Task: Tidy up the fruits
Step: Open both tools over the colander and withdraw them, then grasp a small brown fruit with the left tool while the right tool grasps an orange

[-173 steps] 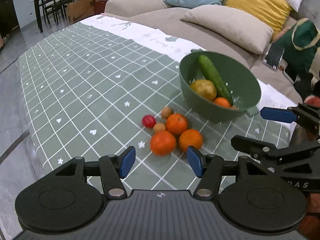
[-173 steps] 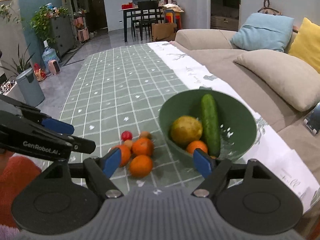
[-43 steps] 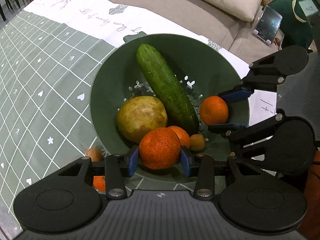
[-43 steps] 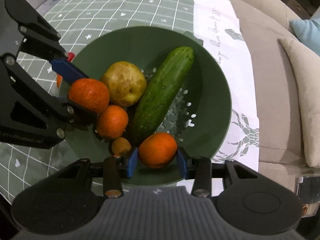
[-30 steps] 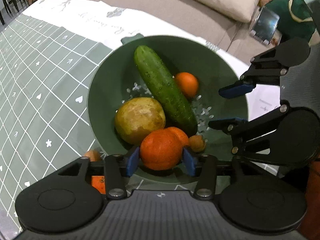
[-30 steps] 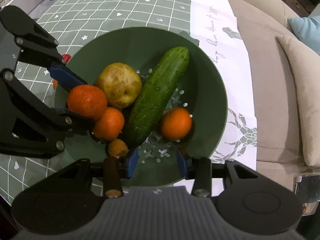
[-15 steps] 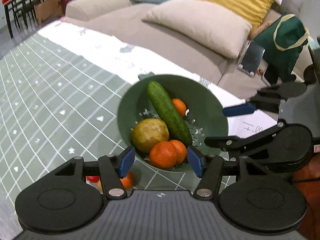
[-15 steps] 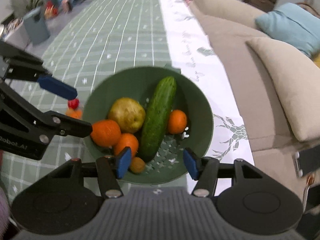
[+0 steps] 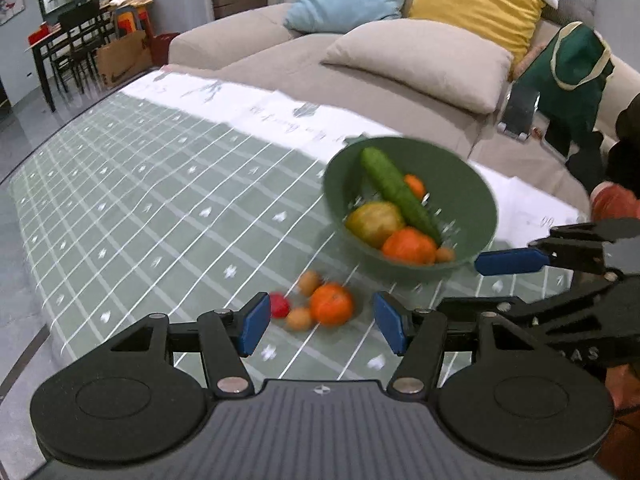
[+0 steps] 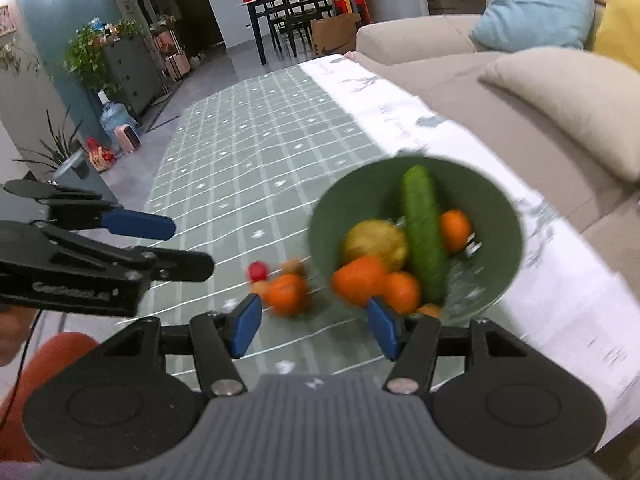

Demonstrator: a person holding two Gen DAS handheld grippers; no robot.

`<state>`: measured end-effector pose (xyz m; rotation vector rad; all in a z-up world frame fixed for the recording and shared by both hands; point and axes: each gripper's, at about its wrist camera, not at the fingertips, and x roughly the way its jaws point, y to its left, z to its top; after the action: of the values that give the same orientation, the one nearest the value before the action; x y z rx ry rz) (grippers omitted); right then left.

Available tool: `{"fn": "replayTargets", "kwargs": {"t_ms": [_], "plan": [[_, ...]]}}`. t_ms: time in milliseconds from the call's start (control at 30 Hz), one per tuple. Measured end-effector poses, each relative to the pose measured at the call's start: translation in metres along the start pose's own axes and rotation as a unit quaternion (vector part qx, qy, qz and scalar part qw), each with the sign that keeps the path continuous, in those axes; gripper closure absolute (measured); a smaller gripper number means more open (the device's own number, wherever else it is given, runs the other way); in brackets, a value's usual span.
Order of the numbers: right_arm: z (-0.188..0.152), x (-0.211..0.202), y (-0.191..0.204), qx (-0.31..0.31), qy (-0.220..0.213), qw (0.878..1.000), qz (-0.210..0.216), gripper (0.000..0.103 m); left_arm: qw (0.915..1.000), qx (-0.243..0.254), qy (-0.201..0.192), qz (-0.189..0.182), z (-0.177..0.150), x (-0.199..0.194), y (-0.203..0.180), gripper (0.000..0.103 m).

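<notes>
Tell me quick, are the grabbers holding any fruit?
Left gripper: open, holding nothing.
Right gripper: open, holding nothing.

motion-blurred in both views: green bowl [image 10: 508, 200], fruit inside and the loose pieces on the tabletop [image 9: 140, 184]. small brown fruits [image 9: 309, 282] too smeared to identify. lowest bowl fruit [image 10: 430, 310] half hidden behind right gripper [image 10: 314, 326]. right gripper body cut off by the frame edge in left view.
</notes>
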<state>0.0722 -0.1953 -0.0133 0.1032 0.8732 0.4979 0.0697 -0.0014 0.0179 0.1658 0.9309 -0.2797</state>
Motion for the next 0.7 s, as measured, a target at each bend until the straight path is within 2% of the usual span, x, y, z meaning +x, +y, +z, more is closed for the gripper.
{"fn": "replayTargets", "kwargs": {"t_ms": [167, 267, 333, 433, 500, 600, 700], "plan": [[-0.022, 0.017, 0.024, 0.007, 0.0, 1.0, -0.003, 0.045, 0.9996, -0.029, 0.003, -0.007, -0.018, 0.011, 0.015, 0.033], [-0.034, 0.034, 0.026, 0.03, 0.011, 0.999, 0.003, 0.045, 0.999, -0.044, 0.011, 0.0, -0.026, 0.023, 0.018, 0.038], [-0.042, 0.049, 0.028, 0.037, 0.014, 0.999, -0.004, 0.052, 0.9982, -0.057, 0.016, 0.009, -0.031, 0.031, 0.021, 0.042], [-0.044, 0.067, 0.029, 0.036, 0.017, 0.999, -0.023, 0.057, 0.9963, -0.084, 0.017, 0.01, -0.036, 0.039, 0.03, 0.043], [-0.042, 0.072, 0.029, 0.042, 0.011, 0.999, -0.031, 0.057, 0.9949, -0.098, 0.015, 0.014, -0.037, 0.044, 0.037, 0.044], [-0.036, 0.08, 0.03, 0.051, -0.003, 0.997, -0.053, 0.057, 0.992, -0.121, 0.019, 0.028, -0.038, 0.052, 0.046, 0.051], [-0.033, 0.089, 0.031, 0.068, -0.012, 0.996, -0.058, 0.057, 0.9895, -0.142, 0.015, 0.024, -0.038, 0.054, 0.054, 0.053]]}}
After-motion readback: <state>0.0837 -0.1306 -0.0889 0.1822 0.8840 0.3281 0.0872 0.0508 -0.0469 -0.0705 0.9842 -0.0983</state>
